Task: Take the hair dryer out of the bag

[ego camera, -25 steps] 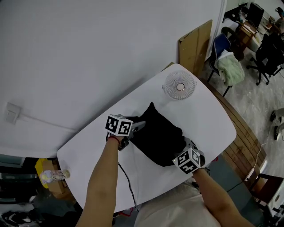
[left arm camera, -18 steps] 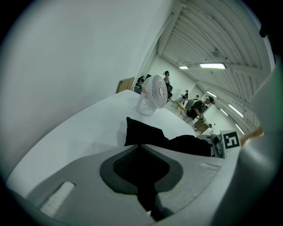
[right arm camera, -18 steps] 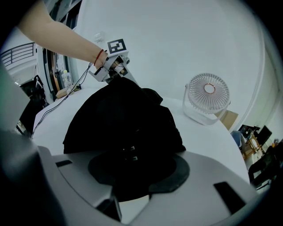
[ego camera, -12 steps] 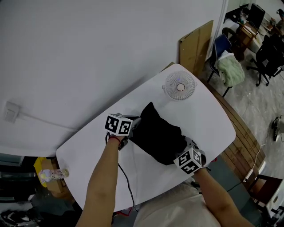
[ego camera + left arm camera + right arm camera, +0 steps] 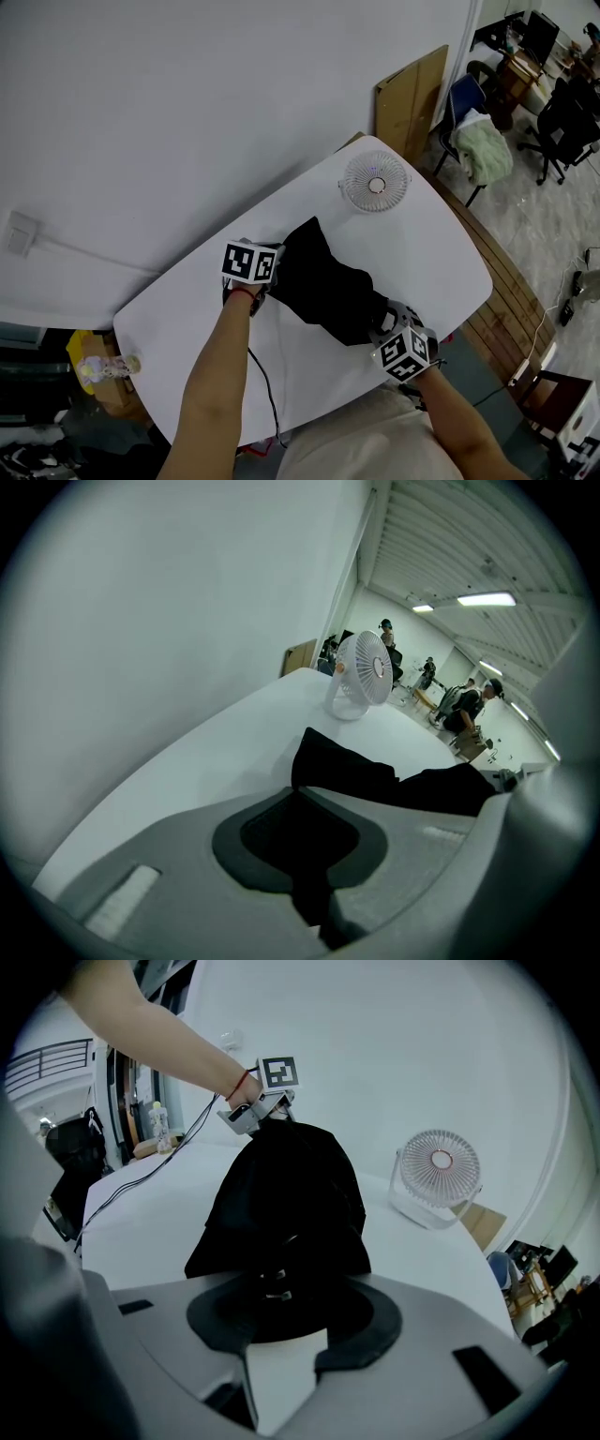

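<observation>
Two grips share the black bag (image 5: 328, 286) on the table (image 5: 422, 244): nearest you, your right gripper (image 5: 382, 321) clamps its near end, farther left your left gripper (image 5: 274, 272) pinches its edge, the hair dryer unseen, presumably inside, so a careless tug could sweep everything into the far fan (image 5: 376, 182).

We see a black bag (image 5: 328, 286) on a white table (image 5: 441, 253). At the table's far corner is a white fan (image 5: 376, 184) with a reddish centre. The left gripper (image 5: 278, 260) and right gripper (image 5: 383, 322) are grey with dark pads. Each carries a cube of black-and-white square markers. A red band (image 5: 246, 1083) circles the left wrist.
</observation>
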